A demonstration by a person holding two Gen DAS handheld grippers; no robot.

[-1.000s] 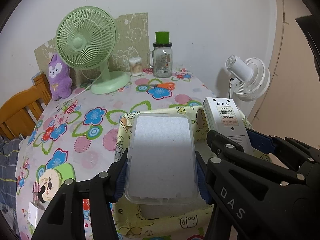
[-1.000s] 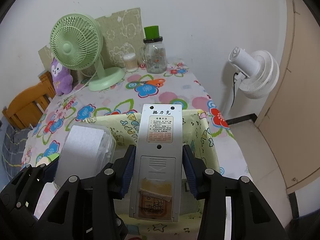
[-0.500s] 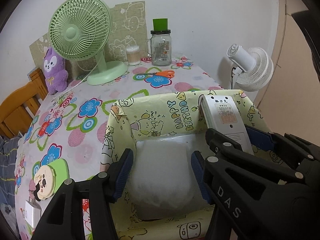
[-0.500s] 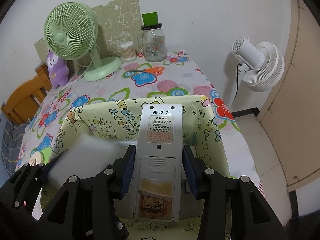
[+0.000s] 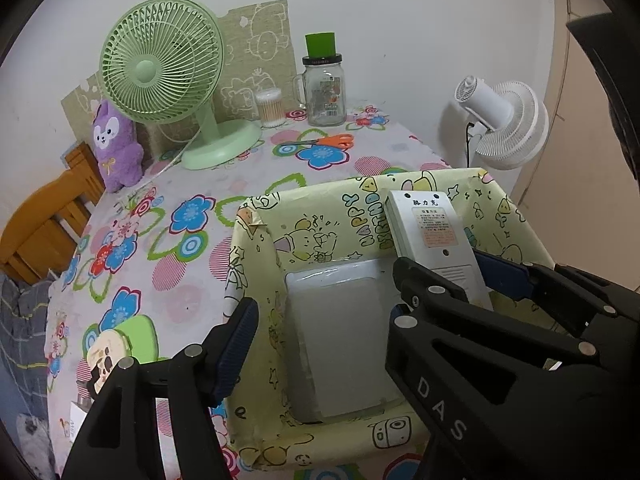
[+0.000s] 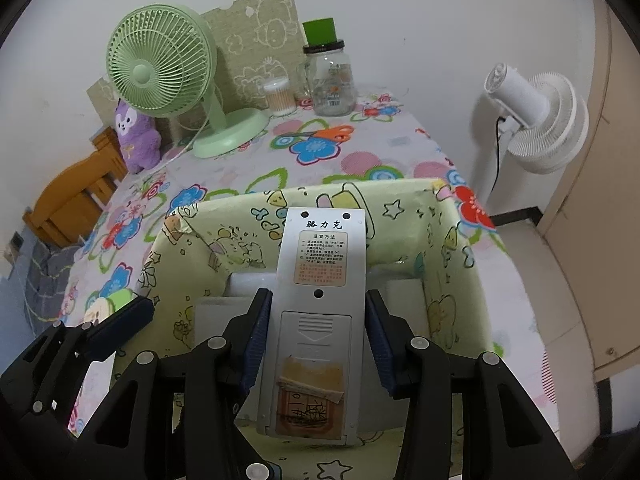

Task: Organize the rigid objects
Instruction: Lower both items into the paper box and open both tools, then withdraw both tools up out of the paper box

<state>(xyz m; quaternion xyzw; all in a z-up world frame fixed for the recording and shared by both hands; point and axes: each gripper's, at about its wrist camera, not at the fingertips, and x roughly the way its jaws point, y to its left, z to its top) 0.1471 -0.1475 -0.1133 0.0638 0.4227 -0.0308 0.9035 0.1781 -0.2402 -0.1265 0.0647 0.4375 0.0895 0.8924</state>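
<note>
Container [image 5: 340, 344] in box [image 5: 256, 264] — remote [image 5: 430, 236] right

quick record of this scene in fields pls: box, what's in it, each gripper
box: yellow cartoon-print box on the floral tablecloth
inside: frosted plastic container lying flat on the bottom
left gripper: jaws opening, pads clear of the container
right gripper: shut on white remote, held over the box, back side up
table rear: green fan, glass jar, scissors
</note>
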